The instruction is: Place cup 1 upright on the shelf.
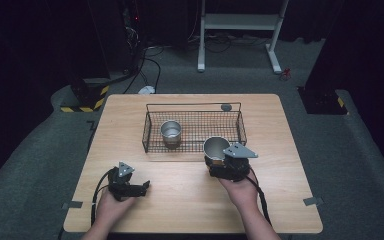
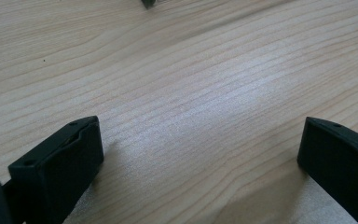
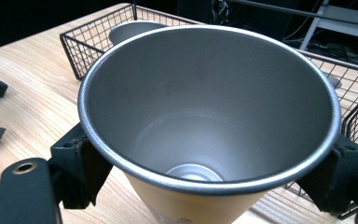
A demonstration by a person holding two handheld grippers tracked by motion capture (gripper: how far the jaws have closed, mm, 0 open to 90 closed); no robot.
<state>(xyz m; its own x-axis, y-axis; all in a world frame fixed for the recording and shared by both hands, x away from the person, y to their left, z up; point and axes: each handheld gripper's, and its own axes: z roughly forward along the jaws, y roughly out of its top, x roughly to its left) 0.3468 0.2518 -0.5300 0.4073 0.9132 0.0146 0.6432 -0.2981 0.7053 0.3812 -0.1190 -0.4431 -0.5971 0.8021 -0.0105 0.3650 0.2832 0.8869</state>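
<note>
The right gripper (image 1: 219,162) clamps its fingers (image 3: 81,170) on a steel cup (image 3: 205,121) just before the wire basket (image 1: 195,131), where a second cup (image 1: 170,132) stands, while the left gripper (image 1: 139,187) rests spread wide on the bare tabletop (image 1: 180,200).

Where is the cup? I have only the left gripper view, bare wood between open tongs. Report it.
Observer: The right tongs grip the metal cup by its sides, mouth up.
Operator: Name what lies beyond it.
Observer: A wire basket stands on the table just past the cup.
Operator: Tell me what is in the basket.
Observer: A second cup stands upright in its left part.
</note>
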